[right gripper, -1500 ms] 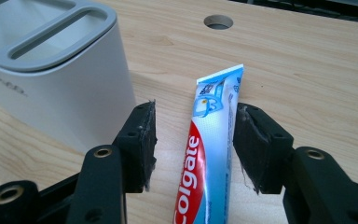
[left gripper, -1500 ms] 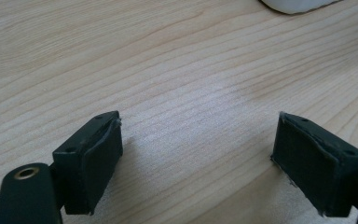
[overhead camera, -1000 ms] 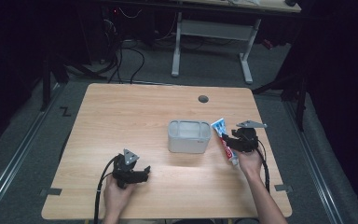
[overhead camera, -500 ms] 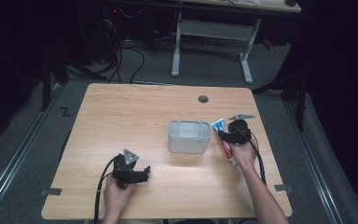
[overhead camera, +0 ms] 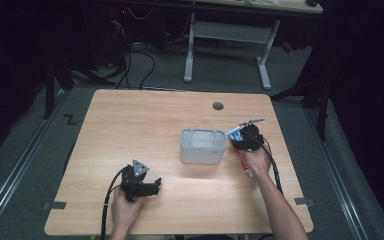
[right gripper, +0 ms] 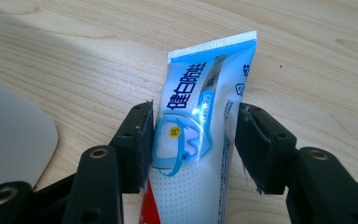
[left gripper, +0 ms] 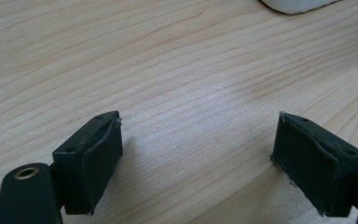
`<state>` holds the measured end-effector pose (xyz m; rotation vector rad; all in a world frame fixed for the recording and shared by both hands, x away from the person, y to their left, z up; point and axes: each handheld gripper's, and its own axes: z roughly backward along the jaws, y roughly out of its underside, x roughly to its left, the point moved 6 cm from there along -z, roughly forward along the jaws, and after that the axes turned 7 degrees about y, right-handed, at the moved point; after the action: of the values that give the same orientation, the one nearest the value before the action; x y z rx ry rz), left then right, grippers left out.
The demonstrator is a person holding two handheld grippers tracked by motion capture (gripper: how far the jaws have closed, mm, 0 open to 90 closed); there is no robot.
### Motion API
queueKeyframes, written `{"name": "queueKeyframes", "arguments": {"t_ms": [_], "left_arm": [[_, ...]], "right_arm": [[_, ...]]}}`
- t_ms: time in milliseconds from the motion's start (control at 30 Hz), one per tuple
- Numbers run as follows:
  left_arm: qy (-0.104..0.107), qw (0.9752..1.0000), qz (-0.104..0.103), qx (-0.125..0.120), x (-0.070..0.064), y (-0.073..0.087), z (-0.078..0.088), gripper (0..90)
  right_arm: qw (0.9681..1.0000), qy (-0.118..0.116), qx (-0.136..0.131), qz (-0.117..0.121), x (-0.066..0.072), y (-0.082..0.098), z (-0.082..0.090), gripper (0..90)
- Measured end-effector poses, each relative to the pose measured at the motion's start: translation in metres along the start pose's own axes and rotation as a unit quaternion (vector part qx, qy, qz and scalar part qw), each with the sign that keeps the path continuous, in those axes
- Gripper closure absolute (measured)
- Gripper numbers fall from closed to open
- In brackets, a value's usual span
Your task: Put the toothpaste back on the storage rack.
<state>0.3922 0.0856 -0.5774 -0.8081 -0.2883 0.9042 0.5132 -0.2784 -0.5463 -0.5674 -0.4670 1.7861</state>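
The toothpaste tube point(right gripper: 200, 135) lies flat on the pale wood-grain counter point(overhead camera: 145, 125), toward its right side and just right of the grey rounded-corner bin point(overhead camera: 203, 146), with a narrow strip of bare wood between the two. The right tongs point(right gripper: 193, 140) straddle the tube: the jaws have just been opening, the left pad sits at the tube's edge and the right pad stands slightly off it, so the tube is between them but not pinched. The tube is glossy soft plastic, blue and white with a flat crimped end pointing away from the hand and red print near the cap end. The left tongs point(left gripper: 198, 163) rest near the counter's front edge, left of centre, jaws wide apart over bare wood, with broad open counter around them. The pads are matte black and blocky.
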Motion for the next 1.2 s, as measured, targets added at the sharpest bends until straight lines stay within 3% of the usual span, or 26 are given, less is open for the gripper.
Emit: {"name": "queueKeyframes", "arguments": {"t_ms": [167,200,467,600,833,867,1033,1133,1200], "left_arm": [[0.000,1.0000,0.000,-0.001,0.000,0.000,0.000,16.1],[0.000,1.0000,0.000,-0.001,0.000,0.000,0.000,16.1],[0.000,1.0000,0.000,-0.001,0.000,0.000,0.000,16.1],[0.000,1.0000,0.000,-0.001,0.000,0.000,0.000,16.1],[0.000,1.0000,0.001,0.000,0.000,0.000,0.000,16.1],[0.000,1.0000,0.001,0.000,0.000,0.000,0.000,16.1],[0.000,1.0000,0.001,0.000,0.000,0.000,0.000,16.1],[0.000,1.0000,0.001,0.000,0.000,0.000,0.000,16.1],[0.000,1.0000,0.001,0.000,0.000,0.000,0.000,16.1]], "right_arm": [[0.9999,-0.006,0.006,-0.008,-0.001,0.000,-0.004,46.1],[0.9996,-0.017,0.011,-0.018,-0.003,0.001,-0.005,45.8],[0.9974,-0.042,0.035,-0.046,-0.005,0.002,-0.008,47.9],[0.9971,-0.047,0.041,-0.045,-0.006,0.003,-0.008,49.3],[0.9985,-0.016,0.051,0.015,0.003,0.002,-0.005,58.3],[0.9985,-0.016,0.051,0.015,0.003,0.002,-0.005,58.3],[0.9966,0.010,0.057,0.059,0.007,0.000,-0.003,65.6],[0.9957,0.012,0.059,0.071,0.006,-0.001,-0.001,69.1],[0.9962,0.007,0.059,0.064,0.005,-0.001,0.000,70.8]]}}
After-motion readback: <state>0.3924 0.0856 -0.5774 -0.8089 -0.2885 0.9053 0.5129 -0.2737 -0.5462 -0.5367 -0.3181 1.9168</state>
